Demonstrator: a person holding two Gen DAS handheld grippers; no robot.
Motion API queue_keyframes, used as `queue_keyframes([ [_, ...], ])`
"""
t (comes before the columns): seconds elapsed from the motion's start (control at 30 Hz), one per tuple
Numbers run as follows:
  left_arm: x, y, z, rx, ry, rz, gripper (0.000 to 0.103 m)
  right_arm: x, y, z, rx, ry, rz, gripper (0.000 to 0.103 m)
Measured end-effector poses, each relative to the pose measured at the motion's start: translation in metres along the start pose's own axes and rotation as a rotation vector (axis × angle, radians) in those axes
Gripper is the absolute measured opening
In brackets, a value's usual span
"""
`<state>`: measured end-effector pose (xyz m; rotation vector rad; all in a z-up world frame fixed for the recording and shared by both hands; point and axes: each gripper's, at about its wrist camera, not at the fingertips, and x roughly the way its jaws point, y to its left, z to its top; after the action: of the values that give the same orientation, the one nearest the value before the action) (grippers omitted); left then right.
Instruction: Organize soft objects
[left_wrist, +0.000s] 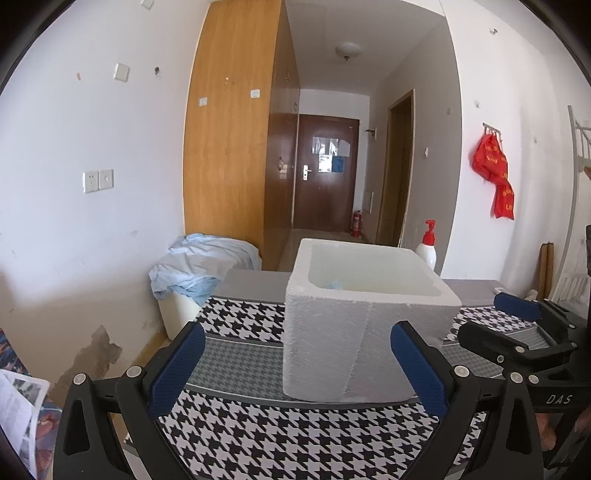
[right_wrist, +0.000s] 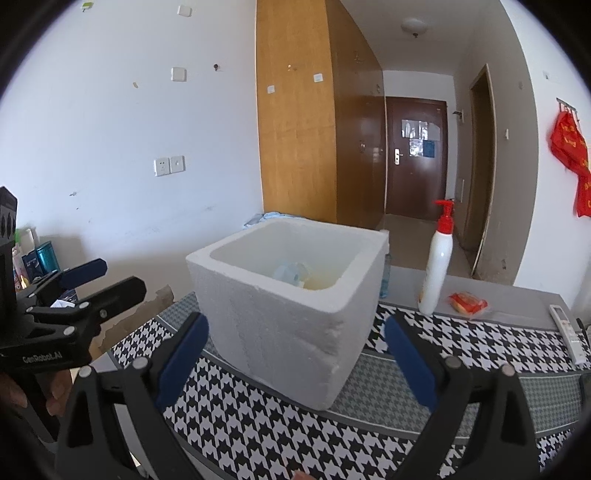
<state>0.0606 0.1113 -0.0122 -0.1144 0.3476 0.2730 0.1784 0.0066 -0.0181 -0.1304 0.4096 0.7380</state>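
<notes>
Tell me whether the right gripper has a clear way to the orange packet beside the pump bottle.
Probably yes. The right gripper is open and empty, and the orange packet lies exposed on the table, right of the foam box and pump bottle.

A: What covers the desk (right_wrist: 517, 291)?
B: A houndstooth cloth (right_wrist: 258, 413); the foam box (right_wrist: 280, 317) sits on it.
A: Behind?
B: A pump bottle (right_wrist: 437, 266), a red packet (right_wrist: 467, 302), a remote (right_wrist: 567, 330).
</notes>
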Motion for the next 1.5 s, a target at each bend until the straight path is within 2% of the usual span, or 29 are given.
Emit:
queue_keyframes([
  [0.17, 0.000, -0.006, -0.003, -0.002, 0.000, -0.004, 0.101, -0.005, -0.004, -0.005, 0.011, -0.005, -0.008, 0.101],
  [1.03, -0.010, -0.043, -0.019, 0.017, -0.060, -0.066, 0.102, -0.048, -0.038, -0.040, 0.076, -0.075, -0.083, 0.102],
  [1.5, -0.021, -0.053, -0.032, 0.038, -0.087, -0.026, 0.102, -0.066, -0.042, -0.056, 0.076, -0.115, -0.096, 0.102],
])
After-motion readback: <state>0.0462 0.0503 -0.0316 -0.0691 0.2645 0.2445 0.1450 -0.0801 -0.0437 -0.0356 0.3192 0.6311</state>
